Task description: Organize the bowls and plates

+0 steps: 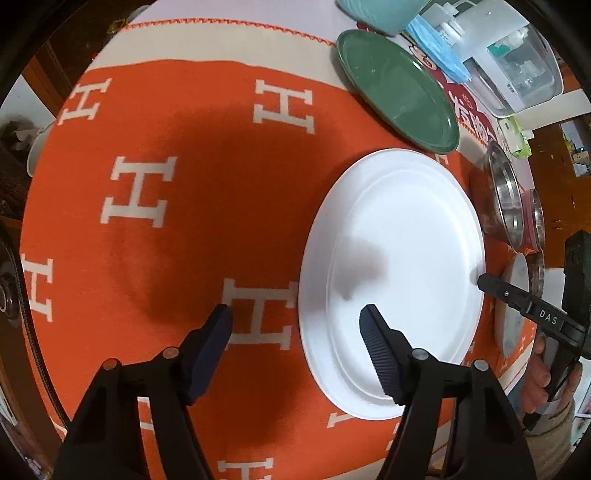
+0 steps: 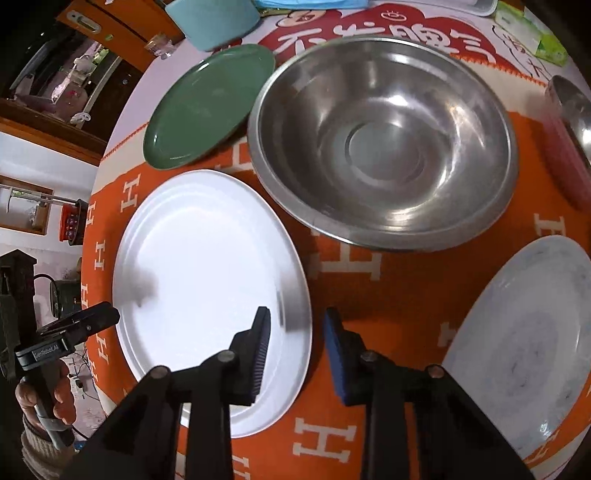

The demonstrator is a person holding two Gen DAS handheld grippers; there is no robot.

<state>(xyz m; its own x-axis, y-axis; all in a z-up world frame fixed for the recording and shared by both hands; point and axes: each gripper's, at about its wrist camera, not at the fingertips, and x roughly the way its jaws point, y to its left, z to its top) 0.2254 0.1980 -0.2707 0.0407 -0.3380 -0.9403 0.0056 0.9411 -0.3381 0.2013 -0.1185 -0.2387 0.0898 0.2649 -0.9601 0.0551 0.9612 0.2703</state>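
Note:
A large white plate point(image 1: 406, 221) point(image 2: 207, 277) lies flat on the orange cloth. My left gripper point(image 1: 295, 314) points down with its jaws astride the plate's left rim, one finger over the plate and one over the cloth; the pads do not press. My right gripper point(image 2: 297, 314) straddles the opposite rim in the same way, its narrower gap still showing on both sides of the rim. A green plate point(image 2: 207, 107) point(image 1: 395, 88) lies behind. A big steel bowl point(image 2: 384, 147) stands to the right, and a grey marbled plate point(image 2: 528, 350) lies at the near right.
A pink-sided steel bowl point(image 2: 569, 147) sits at the far right edge. A teal container point(image 2: 214, 18), blue masks point(image 1: 436, 44) and a clear plastic box point(image 1: 517, 66) crowd the back of the table. The orange H-patterned cloth point(image 1: 166, 184) stretches left of the white plate.

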